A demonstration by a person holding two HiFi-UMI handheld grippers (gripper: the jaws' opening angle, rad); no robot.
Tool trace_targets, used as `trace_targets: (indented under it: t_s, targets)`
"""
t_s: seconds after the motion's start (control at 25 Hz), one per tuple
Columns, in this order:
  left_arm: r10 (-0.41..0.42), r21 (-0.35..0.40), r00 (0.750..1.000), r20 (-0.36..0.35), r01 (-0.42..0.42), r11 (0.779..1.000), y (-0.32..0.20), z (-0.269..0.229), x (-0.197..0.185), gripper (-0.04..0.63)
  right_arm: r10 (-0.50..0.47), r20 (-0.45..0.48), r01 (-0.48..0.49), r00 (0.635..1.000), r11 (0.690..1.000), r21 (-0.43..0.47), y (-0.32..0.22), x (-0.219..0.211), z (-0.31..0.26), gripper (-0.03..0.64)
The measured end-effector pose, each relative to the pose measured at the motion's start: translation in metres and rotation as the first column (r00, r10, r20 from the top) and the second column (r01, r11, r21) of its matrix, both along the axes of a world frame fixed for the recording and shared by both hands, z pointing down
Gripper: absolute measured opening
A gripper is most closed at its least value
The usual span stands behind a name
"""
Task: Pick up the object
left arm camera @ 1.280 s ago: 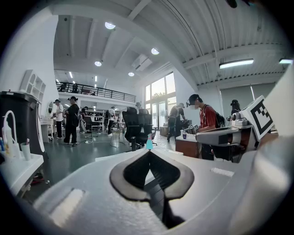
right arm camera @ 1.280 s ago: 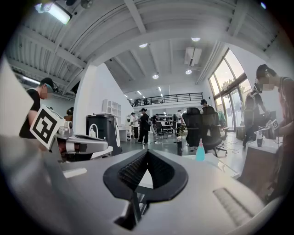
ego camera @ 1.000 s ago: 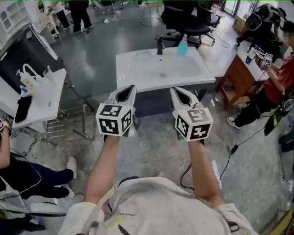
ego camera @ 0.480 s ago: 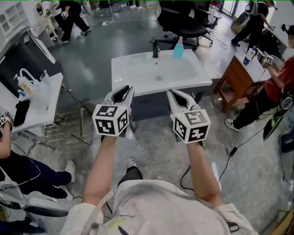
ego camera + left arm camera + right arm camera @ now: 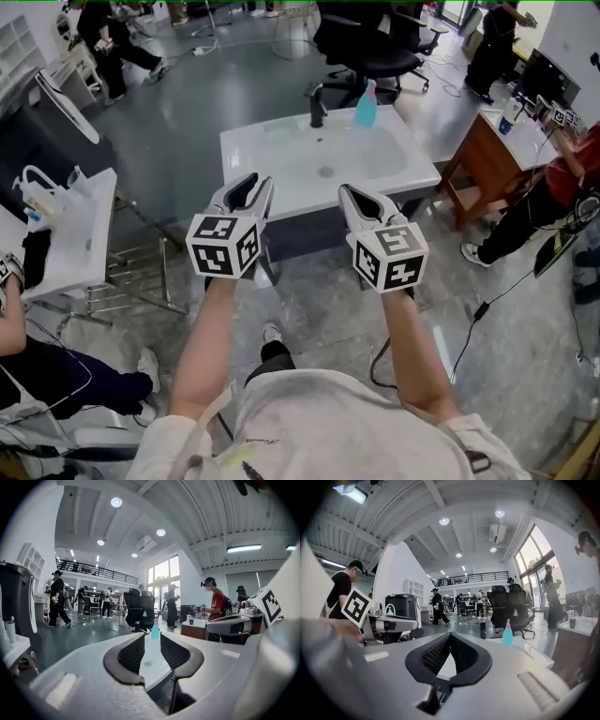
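Two hand-held grippers reach forward side by side, each carrying one white cube with black square markers: the left cube (image 5: 228, 246) and the right cube (image 5: 389, 255). Two bare forearms run back from them toward the person's light shirt.

The left gripper (image 5: 251, 183) has its two dark ribbed pads standing a narrow gap apart, and its jaws have just been opening. Nothing is between them; through the gap its own view (image 5: 152, 639) shows only the basin top beyond. The right gripper (image 5: 354, 192) has its two jaw tips pressed together, closed on nothing, as its own view (image 5: 450, 637) shows.

Ahead of both grippers stands one white rectangular wash basin (image 5: 394, 159) with a shallow bowl. On its far edge are two things: one black tap (image 5: 319, 103) and, just to the right of it, one teal plastic bottle with a pink top (image 5: 366, 103). The bottle stands upright, well apart from both grippers and untouched. It appears in the left gripper view (image 5: 155, 632) straight beyond the gap, and in the right gripper view (image 5: 507, 634) off to the right of the closed tips.

Beyond the basin stand black office chairs (image 5: 375, 42). One brown wooden desk (image 5: 478, 141) is at the right and one white side table (image 5: 84, 234) at the left.
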State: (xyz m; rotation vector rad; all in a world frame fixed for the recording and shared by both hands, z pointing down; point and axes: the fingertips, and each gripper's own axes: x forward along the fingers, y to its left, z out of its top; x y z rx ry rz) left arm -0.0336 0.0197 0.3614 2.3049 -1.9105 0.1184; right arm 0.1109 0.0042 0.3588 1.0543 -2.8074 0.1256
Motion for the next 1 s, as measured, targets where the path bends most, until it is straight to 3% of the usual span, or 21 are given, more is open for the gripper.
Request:
trace_targets:
  t_s: [0.6, 1.0]
  targets:
    - [0.134, -0.027, 0.991, -0.017, -0.134, 0.991, -0.1, 0.004, -0.083, 0.178, 0.112, -0.028, -0.113, 0.993, 0.993, -0.017, -0.084, -0.083, -0.004, 0.003]
    - [0.222, -0.015, 0.975, -0.018, -0.222, 0.975, -0.136, 0.005, -0.11, 0.229, 0.188, -0.036, -0.188, 0.982, 0.982, -0.003, -0.111, -0.112, -0.008, 0.003]
